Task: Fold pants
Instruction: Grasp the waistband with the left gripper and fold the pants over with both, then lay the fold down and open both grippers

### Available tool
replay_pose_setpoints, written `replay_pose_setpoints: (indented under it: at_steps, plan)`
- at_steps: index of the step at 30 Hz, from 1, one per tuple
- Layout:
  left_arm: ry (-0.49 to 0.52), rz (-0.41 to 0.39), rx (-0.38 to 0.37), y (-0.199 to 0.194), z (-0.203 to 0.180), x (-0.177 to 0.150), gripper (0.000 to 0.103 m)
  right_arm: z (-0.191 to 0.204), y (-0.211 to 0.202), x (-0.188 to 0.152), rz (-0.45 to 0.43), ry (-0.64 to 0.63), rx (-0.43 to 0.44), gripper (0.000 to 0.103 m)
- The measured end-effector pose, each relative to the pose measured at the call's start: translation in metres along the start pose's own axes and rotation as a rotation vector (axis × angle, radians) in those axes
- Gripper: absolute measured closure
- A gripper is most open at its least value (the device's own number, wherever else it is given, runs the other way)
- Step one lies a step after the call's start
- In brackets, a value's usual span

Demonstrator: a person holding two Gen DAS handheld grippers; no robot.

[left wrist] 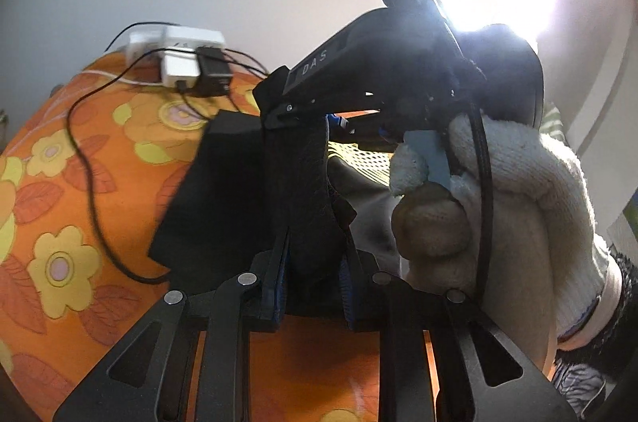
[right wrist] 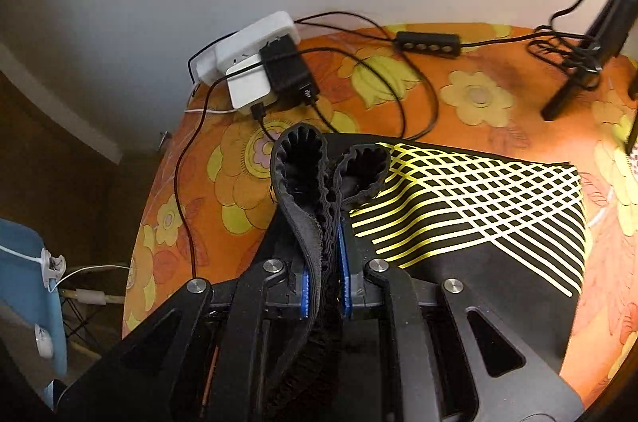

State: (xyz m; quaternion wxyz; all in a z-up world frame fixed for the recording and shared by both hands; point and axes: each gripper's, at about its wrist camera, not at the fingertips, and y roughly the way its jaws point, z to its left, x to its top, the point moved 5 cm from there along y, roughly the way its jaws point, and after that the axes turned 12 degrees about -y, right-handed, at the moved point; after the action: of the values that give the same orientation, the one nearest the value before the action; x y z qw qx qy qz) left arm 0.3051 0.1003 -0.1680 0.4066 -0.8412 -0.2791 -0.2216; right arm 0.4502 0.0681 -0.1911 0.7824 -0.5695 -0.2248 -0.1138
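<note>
Both sets of jaws are nearly closed on cloth: the right gripper pinches the bunched elastic waistband of the pants, and the left gripper clamps a dark fold, probably the same garment, though glare hides much. Black with a yellow grid, the pants lie on the flowered tablecloth, short of the far edge, where a power strip sits. They look light, soft and limp, so hems and the waistband are the surest holds
</note>
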Motion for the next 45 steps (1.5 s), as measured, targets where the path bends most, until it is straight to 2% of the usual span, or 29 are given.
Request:
replay_pose_setpoints:
  at_steps: [5,7,8,10,12,14,17,21,22,23,24,28,31,33,35,38,41,44,45]
  plan:
    - [-0.045,0.011,0.012,-0.007,0.009,-0.001,0.083,0.006,0.021,0.007,0.020,-0.013,-0.004,0.091]
    - [-0.061,0.015,0.019,-0.008,0.012,-0.001,0.083,0.008,0.025,0.007,0.027,-0.016,0.015,0.087]
    - [-0.063,0.016,0.023,-0.009,0.015,-0.003,0.083,0.008,0.028,0.008,0.035,-0.019,0.032,0.080]
    - [-0.077,0.020,0.035,-0.007,0.018,-0.004,0.083,0.010,0.029,0.010,0.034,-0.023,0.077,0.060]
    - [-0.089,0.022,0.046,-0.005,0.022,-0.003,0.083,0.009,0.021,0.013,0.006,-0.031,0.102,0.048]
    - [-0.101,0.021,0.065,-0.005,0.027,-0.002,0.083,0.007,0.008,0.016,-0.023,-0.057,0.111,0.045]
    - [-0.125,0.013,0.099,-0.007,0.036,0.000,0.083,0.002,-0.014,0.015,-0.045,-0.099,0.137,0.044]
    - [-0.139,0.002,0.152,-0.019,0.043,0.000,0.078,-0.014,-0.046,0.008,-0.080,-0.169,0.114,0.044]
    - [-0.137,0.000,0.170,-0.021,0.044,0.000,0.075,-0.022,-0.053,0.005,-0.083,-0.180,0.104,0.044]
    - [-0.136,-0.005,0.198,-0.022,0.047,0.001,0.066,-0.033,-0.060,0.001,-0.083,-0.184,0.092,0.044]
    - [-0.135,-0.015,0.228,-0.026,0.049,0.001,0.062,-0.044,-0.065,-0.004,-0.079,-0.182,0.082,0.044]
    - [-0.120,-0.056,0.277,-0.042,0.051,0.004,0.062,-0.086,-0.077,-0.023,-0.058,-0.158,0.049,0.044]
    - [-0.078,-0.068,0.276,-0.043,0.039,0.010,0.062,-0.106,-0.081,-0.041,-0.046,-0.158,0.038,0.044]
    - [-0.054,-0.067,0.273,-0.038,0.031,0.014,0.062,-0.107,-0.080,-0.055,-0.027,-0.192,0.048,0.044]
    - [-0.013,-0.057,0.265,-0.030,0.020,0.016,0.062,-0.097,-0.080,-0.068,-0.025,-0.251,0.052,0.049]
    - [0.093,-0.030,0.278,-0.014,0.005,0.016,0.062,-0.077,-0.080,-0.083,-0.031,-0.337,0.067,0.054]
    - [0.138,-0.002,0.346,0.001,0.009,0.014,0.062,-0.059,-0.072,-0.100,0.005,-0.415,0.097,0.057]
    - [0.112,0.027,0.442,0.010,0.032,0.014,0.062,-0.051,-0.064,-0.114,0.029,-0.486,0.071,0.057]
    - [0.103,0.034,0.469,0.010,0.039,0.014,0.059,-0.051,-0.062,-0.118,0.040,-0.493,0.071,0.057]
